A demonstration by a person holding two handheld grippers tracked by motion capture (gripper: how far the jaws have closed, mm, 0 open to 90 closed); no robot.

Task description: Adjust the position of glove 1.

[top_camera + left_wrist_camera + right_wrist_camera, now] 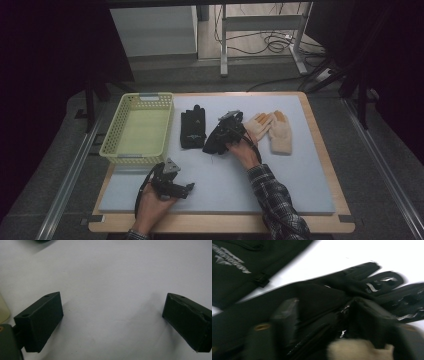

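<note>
A black glove (192, 129) with grey lettering lies flat on the pale mat (300, 190), right of the basket. A second black glove (212, 144) lies bunched beside it. My right gripper (223, 134) sits on this second glove. In the blurred right gripper view its jaws (329, 322) flank the creased fabric of that glove (317, 297) and seem to pinch it, with a pale lining (359, 350) showing at the cuff. My left gripper (187, 189) rests near the mat's front edge. Its jaws (112, 317) stand wide open over bare mat.
A yellow-green mesh basket (116, 131) stands at the mat's left rear. Two beige gloves (274, 131) with orange fingertips lie right of my right hand. The mat rests on a wooden tabletop (320, 150).
</note>
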